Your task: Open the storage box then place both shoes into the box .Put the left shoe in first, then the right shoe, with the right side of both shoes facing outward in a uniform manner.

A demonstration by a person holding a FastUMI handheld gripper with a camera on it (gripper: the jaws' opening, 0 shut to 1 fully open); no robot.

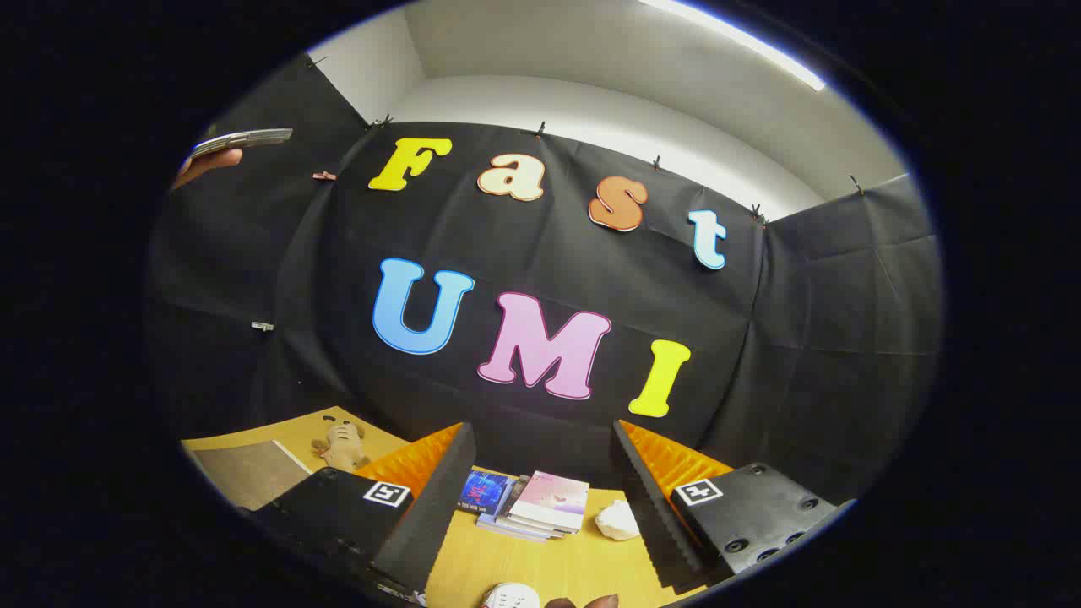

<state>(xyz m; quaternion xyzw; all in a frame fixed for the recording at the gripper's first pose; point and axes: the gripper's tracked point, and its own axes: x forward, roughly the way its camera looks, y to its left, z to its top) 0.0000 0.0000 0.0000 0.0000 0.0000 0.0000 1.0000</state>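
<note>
Black cloth walls back a yellow wooden table (540, 561). Over it the gripper (540, 481) hangs released, fingers spread wide with nothing between them. Just ahead of the fingers lies a stack of books (530, 504), with a crumpled white wad (618, 520) beside it. Below the fingers, a white shoe (510, 596) peeks into view. Left of the fingers lies a plush toy (341, 445).

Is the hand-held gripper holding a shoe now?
No. The hand-held gripper is open, with only bare table between its fingers.
</note>
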